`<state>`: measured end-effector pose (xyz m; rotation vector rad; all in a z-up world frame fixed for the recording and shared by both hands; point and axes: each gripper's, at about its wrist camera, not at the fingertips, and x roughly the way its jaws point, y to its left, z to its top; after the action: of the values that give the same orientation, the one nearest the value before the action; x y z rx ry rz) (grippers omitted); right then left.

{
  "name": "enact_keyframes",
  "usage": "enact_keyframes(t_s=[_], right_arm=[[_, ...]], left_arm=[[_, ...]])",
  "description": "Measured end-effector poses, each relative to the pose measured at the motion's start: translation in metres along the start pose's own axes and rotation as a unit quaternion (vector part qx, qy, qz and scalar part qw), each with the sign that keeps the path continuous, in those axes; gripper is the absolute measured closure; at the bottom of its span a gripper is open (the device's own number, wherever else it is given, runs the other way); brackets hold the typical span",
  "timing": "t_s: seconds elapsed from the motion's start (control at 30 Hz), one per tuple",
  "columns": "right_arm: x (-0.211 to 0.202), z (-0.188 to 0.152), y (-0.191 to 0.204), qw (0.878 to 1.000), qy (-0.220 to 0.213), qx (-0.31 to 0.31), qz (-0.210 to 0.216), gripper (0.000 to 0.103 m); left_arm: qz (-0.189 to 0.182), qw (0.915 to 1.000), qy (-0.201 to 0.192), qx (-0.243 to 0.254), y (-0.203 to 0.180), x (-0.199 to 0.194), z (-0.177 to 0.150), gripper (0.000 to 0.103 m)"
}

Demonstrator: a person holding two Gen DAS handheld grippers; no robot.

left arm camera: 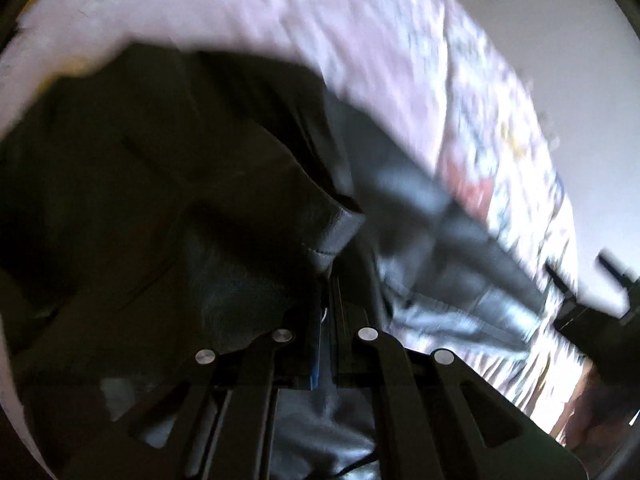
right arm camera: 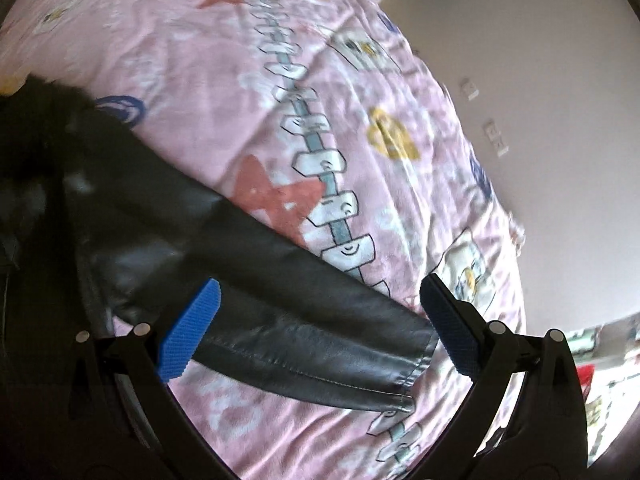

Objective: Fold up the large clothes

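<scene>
A black leather jacket [left arm camera: 160,200] lies on a pink patterned bedspread [left arm camera: 280,20]. My left gripper [left arm camera: 326,300] is shut on a folded edge of the jacket, which fills most of the left wrist view. In the right wrist view, a jacket sleeve [right arm camera: 280,320] stretches across the bedspread [right arm camera: 280,80], with its cuff [right arm camera: 412,376] at the lower right. A black fur collar [right arm camera: 36,128] shows at the far left. My right gripper [right arm camera: 320,328] is open, its blue pads [right arm camera: 192,332] on either side of the sleeve, just above it.
A white wall [right arm camera: 540,80] with sockets [right arm camera: 496,136] runs along the bed's far side. My other gripper [left arm camera: 612,292] shows at the right edge of the left wrist view.
</scene>
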<state>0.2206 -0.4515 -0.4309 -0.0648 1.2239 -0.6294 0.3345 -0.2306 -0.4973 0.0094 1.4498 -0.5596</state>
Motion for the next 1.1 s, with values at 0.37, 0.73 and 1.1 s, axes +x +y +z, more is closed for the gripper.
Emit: enact_keyframes(t_s=[0.37, 0.73, 1.1], right_arm=[[-0.014, 0.025, 0.027, 0.977, 0.030, 0.049, 0.206, 0.006], [0.004, 0.062, 0.170, 0.952, 0.063, -0.052, 0.294, 0.006], [0.001, 0.026, 0.202, 0.925, 0.115, -0.137, 0.336, 0.076]], left_arm=[[-0.007, 0.9849, 0.042, 0.168, -0.026, -0.051, -0.086, 0.057], [0.191, 0.9726, -0.026, -0.130, 0.224, -0.129, -0.075, 0.034], [0.188, 0.9538, 0.037, -0.232, 0.310, -0.075, -0.101, 0.039]])
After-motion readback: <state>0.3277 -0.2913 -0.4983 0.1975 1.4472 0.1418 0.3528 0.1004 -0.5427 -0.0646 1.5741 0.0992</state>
